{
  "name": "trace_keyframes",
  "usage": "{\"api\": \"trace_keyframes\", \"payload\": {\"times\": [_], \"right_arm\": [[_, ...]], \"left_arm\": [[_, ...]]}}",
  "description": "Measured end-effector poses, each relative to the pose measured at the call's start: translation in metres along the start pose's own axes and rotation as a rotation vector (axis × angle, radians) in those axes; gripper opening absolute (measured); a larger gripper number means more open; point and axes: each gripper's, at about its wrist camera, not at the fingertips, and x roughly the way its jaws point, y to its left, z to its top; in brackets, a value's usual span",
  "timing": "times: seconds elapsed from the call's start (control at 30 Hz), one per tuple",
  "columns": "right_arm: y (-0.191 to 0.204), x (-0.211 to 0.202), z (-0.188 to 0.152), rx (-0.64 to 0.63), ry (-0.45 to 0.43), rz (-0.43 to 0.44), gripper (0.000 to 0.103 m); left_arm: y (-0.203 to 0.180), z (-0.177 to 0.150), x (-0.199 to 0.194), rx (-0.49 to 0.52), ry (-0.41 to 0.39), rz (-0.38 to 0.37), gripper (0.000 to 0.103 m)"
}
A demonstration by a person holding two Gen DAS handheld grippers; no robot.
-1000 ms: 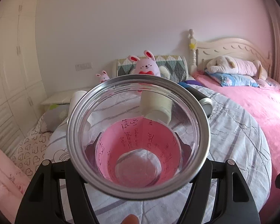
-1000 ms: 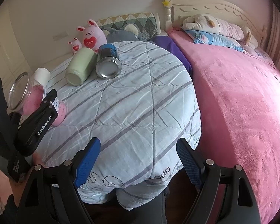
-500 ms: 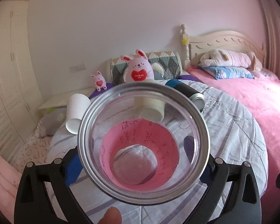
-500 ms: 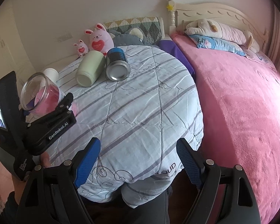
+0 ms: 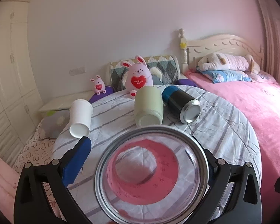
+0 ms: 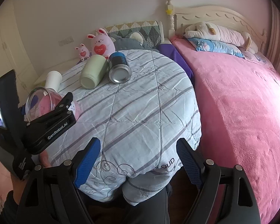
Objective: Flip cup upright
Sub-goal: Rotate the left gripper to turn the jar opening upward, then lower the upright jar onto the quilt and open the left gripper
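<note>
A clear glass cup with a pink paper sleeve fills the lower middle of the left wrist view, its open mouth toward the camera. My left gripper has its jaws spread beside the cup, and a gap shows between the left blue pad and the glass. In the right wrist view the cup rests tilted near the table's left edge, with the left gripper around it. My right gripper is open and empty over the table's near edge.
On the round table with a striped quilt lie a white paper cup, a green cup and a black-and-blue metal tumbler, all on their sides at the back. A pink bed lies to the right.
The cup has dropped lower in the left wrist view and stands nearer the table. The left jaws have spread apart from the glass. The right gripper has barely moved.
</note>
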Motion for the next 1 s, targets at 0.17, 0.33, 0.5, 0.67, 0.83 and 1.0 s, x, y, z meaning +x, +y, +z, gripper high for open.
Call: {"api": "trace_keyframes", "payload": {"times": [0.17,0.33,0.5,0.67,0.83,1.0], "right_arm": [[-0.003,0.001,0.000,0.007,0.003,0.001,0.085],[-0.003,0.006,0.002,0.008,0.010,0.006,0.085],[-0.003,0.016,0.003,0.007,0.029,0.009,0.085],[0.000,0.023,0.005,0.004,0.041,0.010,0.085],[0.002,0.026,0.005,0.000,0.049,0.009,0.085],[0.005,0.027,0.005,-0.006,0.051,0.015,0.085]], "left_arm": [[0.007,0.014,0.003,-0.013,-0.026,-0.004,0.102],[0.009,0.025,0.016,-0.017,-0.033,-0.002,0.102],[0.013,0.032,0.025,-0.036,-0.054,0.002,0.102],[0.015,0.038,0.033,-0.037,-0.061,0.011,0.102],[0.022,0.036,0.032,-0.066,-0.048,-0.019,0.102],[0.026,0.034,0.028,-0.075,-0.037,-0.021,0.102]]}}
